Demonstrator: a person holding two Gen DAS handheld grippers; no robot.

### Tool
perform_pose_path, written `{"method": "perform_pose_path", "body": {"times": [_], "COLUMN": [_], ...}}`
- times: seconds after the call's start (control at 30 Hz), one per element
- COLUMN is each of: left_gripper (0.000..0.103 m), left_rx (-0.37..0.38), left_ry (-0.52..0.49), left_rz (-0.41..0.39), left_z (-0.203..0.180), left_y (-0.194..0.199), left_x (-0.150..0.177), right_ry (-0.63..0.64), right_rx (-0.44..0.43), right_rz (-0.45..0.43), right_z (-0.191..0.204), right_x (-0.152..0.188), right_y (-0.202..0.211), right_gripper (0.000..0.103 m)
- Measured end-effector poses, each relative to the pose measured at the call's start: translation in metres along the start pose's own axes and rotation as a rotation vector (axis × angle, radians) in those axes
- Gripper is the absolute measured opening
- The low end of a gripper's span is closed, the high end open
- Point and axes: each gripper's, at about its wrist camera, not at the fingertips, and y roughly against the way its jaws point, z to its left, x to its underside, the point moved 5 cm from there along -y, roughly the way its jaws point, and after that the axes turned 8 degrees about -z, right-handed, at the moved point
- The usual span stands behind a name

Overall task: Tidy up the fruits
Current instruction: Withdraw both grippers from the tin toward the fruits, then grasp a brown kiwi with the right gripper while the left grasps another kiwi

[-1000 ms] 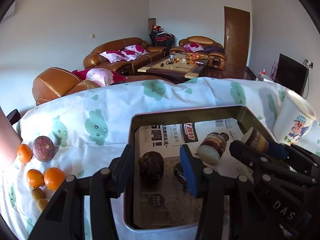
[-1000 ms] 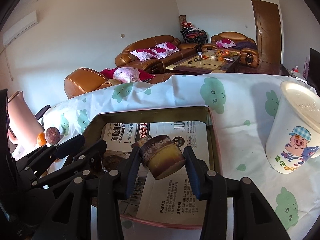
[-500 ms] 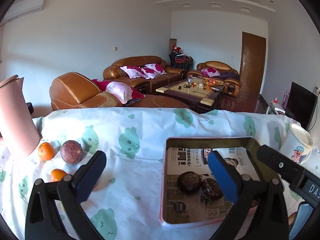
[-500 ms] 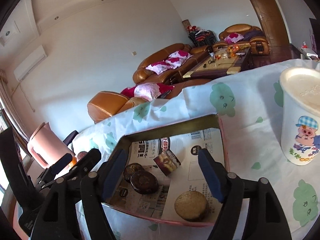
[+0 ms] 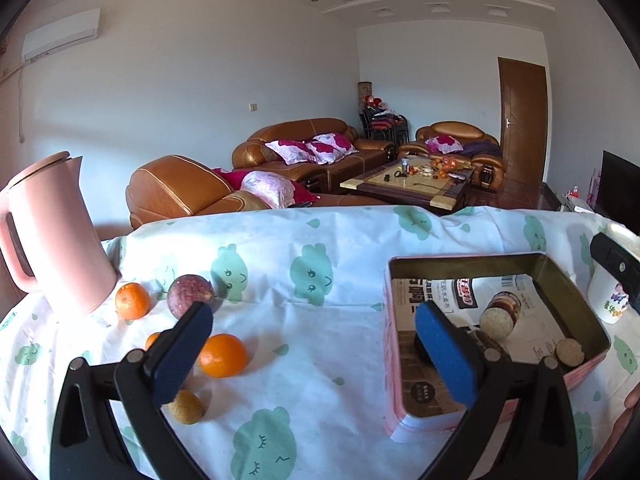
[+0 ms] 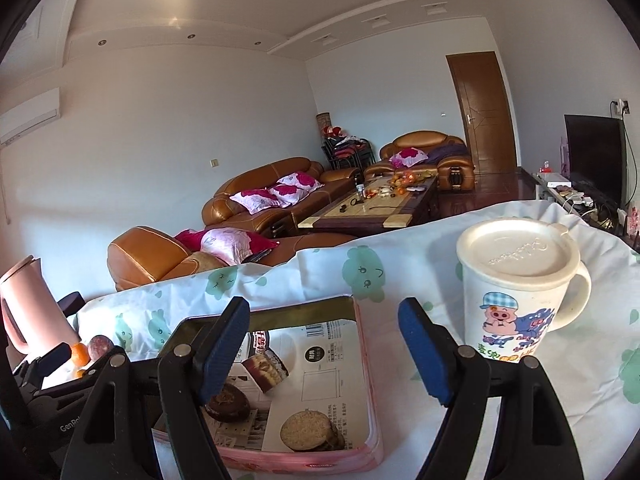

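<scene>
A pink tin box lined with newspaper sits on the cloth-covered table; it also shows in the right wrist view. Inside lie dark round fruits and cut pieces. Left of the box lie an orange, a second orange, a purple passion fruit and a small brown fruit. My left gripper is open and empty, raised between the loose fruits and the box. My right gripper is open and empty above the box's right edge.
A pink kettle stands at the table's left. A white lidded mug with a pig cartoon stands right of the box. Sofas and a coffee table fill the room behind.
Both grippers have opened and risen away from the box. The right one let go of the cut piece, which now lies in the box. The left one drew back leftward.
</scene>
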Motion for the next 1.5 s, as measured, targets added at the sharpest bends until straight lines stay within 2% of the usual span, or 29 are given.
{"method": "perform_pose_path", "body": {"times": [0.2,0.5,0.7,0.87,1.07,1.2,1.33,1.5], "left_gripper": [0.103,0.103,0.103,0.103,0.103,0.103,0.103,0.103], "left_rx": [0.012,0.036,0.030,-0.005,-0.041,-0.102,-0.177,-0.232], "left_ry": [0.001,0.038,0.041,-0.002,0.038,0.049,0.066,0.141], "left_rz": [0.004,0.046,0.060,0.055,0.088,0.107,0.127,0.165], "left_z": [0.007,0.031,0.051,0.075,0.127,0.166,0.205,0.242], "left_y": [0.006,0.009,0.010,0.006,-0.006,-0.015,-0.024,-0.031], "left_x": [0.003,0.012,0.017,0.017,0.022,0.025,0.027,0.029], "right_ry": [0.042,-0.025,-0.060,-0.095,-0.091,-0.057,-0.011,0.139], "right_rx": [0.020,0.055,0.049,0.025,-0.035,-0.090,-0.144,-0.228], "right_rz": [-0.005,0.012,0.071,0.109,0.161,0.183,0.245,0.318], "right_z": [0.012,0.023,0.042,0.068,0.118,0.159,0.198,0.239], "right_x": [0.004,0.017,0.031,0.041,0.057,0.065,0.078,0.093], "right_y": [0.008,0.026,0.026,0.025,0.017,0.014,0.006,-0.002], "right_gripper": [0.078,0.078,0.078,0.078,0.078,0.078,0.078,0.078]}}
